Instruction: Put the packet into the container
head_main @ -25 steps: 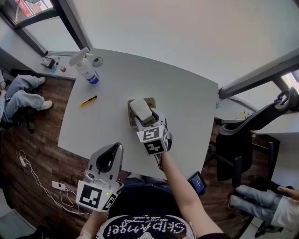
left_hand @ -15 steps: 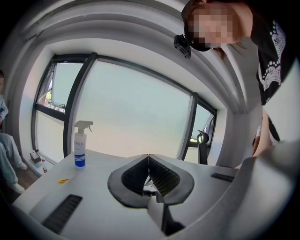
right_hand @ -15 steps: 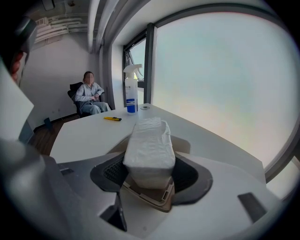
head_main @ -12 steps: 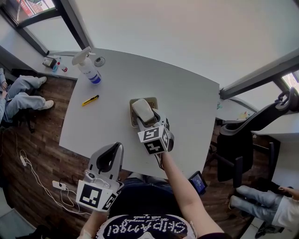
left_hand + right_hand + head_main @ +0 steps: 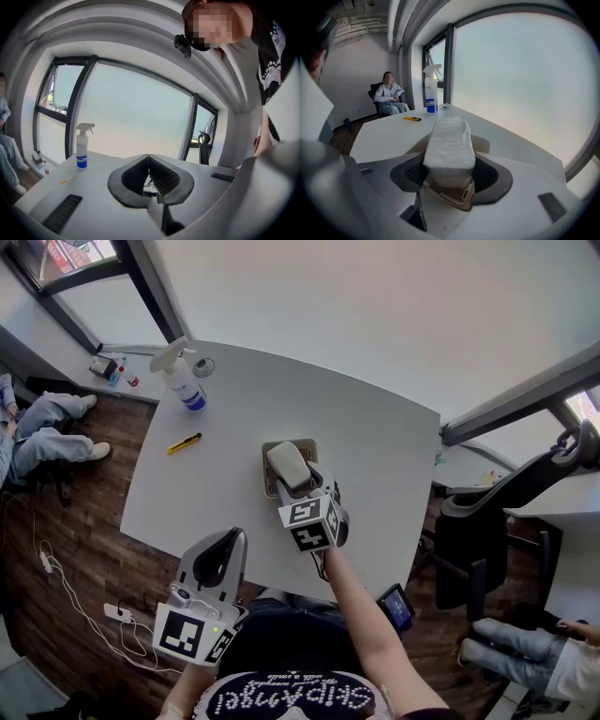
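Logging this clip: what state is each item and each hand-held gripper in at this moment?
packet: gripped, over the container.
container: open, on the table.
left hand-held gripper: shut, empty.
right hand-held gripper: shut on the packet.
spray bottle: upright.
yellow cutter: lying flat.

The right gripper (image 5: 449, 172) has its dark jaws clamped on a white plastic-wrapped rectangular packet (image 5: 449, 140), over a beige tray-like container (image 5: 454, 196) on a white table (image 5: 389, 131).

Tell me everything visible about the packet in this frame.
The packet is a white, oblong, soft-looking pack in crinkled wrap. It lies lengthwise between the jaws of the right gripper, which close on its sides. Beneath it is the beige container on the table; whether it rests inside is unclear.
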`<state>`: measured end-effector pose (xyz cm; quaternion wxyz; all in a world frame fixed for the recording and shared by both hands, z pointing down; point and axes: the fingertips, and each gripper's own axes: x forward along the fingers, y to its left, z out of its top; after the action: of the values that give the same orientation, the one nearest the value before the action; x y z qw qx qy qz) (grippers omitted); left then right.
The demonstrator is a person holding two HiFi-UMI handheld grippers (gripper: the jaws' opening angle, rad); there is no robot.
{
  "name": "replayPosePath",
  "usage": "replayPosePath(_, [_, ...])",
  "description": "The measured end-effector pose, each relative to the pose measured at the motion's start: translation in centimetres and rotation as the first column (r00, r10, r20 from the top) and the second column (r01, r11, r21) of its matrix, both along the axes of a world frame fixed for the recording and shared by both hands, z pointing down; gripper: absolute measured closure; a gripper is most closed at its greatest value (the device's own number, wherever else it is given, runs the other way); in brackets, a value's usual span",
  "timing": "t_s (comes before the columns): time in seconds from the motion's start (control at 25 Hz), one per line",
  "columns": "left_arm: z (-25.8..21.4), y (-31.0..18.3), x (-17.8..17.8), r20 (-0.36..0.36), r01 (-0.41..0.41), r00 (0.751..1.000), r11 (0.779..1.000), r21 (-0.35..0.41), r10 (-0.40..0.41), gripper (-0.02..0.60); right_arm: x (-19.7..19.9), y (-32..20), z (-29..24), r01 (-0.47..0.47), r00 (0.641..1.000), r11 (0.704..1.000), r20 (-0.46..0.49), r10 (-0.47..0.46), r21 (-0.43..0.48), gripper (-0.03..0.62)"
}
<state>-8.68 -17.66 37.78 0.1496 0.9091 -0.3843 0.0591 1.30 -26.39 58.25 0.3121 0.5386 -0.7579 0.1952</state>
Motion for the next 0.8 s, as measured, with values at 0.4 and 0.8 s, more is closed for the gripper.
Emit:
replayPosePath(0.4, [-0.3, 0.2, 0.4, -0.001, 0.005, 1.000, 1.000, 0.008, -0.005, 0.574, 0.0, -0.2, 0.0, -0.024, 1.000, 1.000, -0.001, 0.024, 0.020, 0.326])
replayPosePath(0.8, [-0.5, 0.4, 0.3, -0.009, 0.013, 1.000, 1.000, 0.000, -0.013, 0.574, 0.3, -0.5, -1.2, -0.074, 0.995, 0.996, 0.072, 0.071, 0.048, 0.326])
